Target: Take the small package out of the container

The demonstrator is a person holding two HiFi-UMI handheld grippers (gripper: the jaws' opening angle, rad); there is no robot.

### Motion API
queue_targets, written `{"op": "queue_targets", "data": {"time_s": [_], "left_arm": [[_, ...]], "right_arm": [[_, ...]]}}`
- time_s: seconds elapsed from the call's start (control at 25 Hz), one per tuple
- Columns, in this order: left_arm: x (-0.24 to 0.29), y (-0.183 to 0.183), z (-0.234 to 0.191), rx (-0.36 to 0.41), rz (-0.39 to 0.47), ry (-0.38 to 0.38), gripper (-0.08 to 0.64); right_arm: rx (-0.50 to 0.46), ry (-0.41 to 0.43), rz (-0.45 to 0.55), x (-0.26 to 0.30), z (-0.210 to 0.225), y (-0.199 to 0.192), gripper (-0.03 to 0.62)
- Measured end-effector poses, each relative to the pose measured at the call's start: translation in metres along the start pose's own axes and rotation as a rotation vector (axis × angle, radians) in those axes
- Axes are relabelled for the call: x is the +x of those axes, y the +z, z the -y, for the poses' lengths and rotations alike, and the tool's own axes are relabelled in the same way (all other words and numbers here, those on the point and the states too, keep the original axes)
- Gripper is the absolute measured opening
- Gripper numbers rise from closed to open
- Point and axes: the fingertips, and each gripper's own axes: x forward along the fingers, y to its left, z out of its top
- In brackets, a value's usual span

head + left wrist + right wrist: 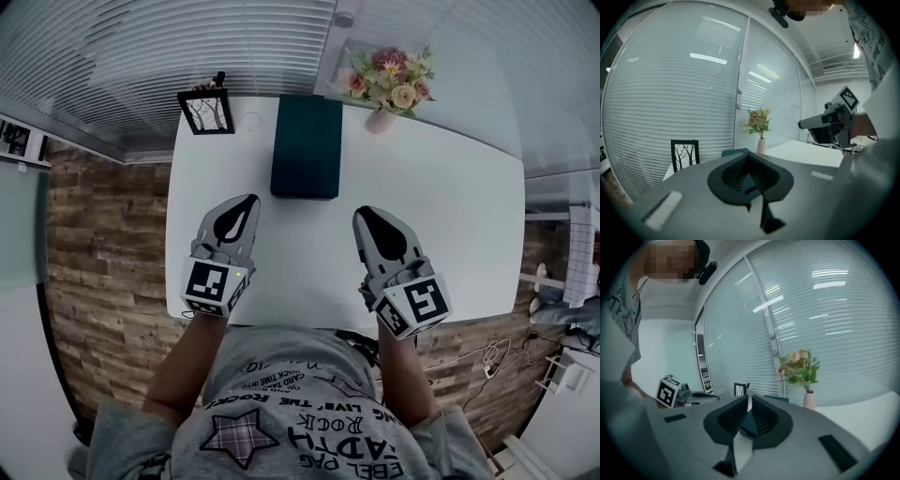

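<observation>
the small package itself is not showing in any view, so where it is lying cannot be told. the container [306, 147], a dark teal box, is showing only its flat top and near face, and its inside is staying out of sight. no label or print is reading on it. it is sitting on the white table [450, 216], at the far middle, with its long axis running straight away from the person, short end facing the grippers.

the left gripper [246, 204] is resting on the table near the front edge, left of the box line, jaws clenched together on nothing. the right gripper [367, 217] is lying opposite it, jaws likewise pressed together and empty, tip angling in towards the box. both are staying well apart from the container. each one is carrying a cube with black-and-white square markers, left cube [211, 284] and right cube [417, 307].

now the writing: the grey shirt [300, 422] is showing upside-down print, and "rock" and "live" are coming through, the rest too jumbled to read, with a star [239, 436] beside it.

further out, a black picture frame [206, 111] with a bare-tree drawing is standing at the far left corner, and a pale vase [381, 120] of flowers [389, 80] is standing at the far right of the box.
</observation>
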Motion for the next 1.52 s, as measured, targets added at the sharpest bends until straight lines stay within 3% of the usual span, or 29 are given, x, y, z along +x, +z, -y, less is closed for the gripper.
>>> {"op": "queue_targets", "data": {"time_s": [0.72, 0.96, 1.24, 1.52], "left_arm": [[0.018, -0.054, 0.008, -0.069, -0.117, -0.019, 0.011], [0.032, -0.073, 0.009, -0.073, -0.163, -0.025, 0.011], [0.042, -0.097, 0.015, -0.115, -0.207, -0.056, 0.011], [0.045, -0.113, 0.017, -0.145, -0.251, -0.067, 0.029]], "right_arm": [[0.008, 0.013, -0.135, 0.026, 0.014, -0.063, 0.017], [-0.05, 0.013, -0.234, 0.041, 0.022, -0.101, 0.017], [0.031, 0.023, -0.305, 0.056, 0.027, -0.139, 0.017], [0.03, 0.017, -0.346, 0.065, 0.029, -0.157, 0.018]]}}
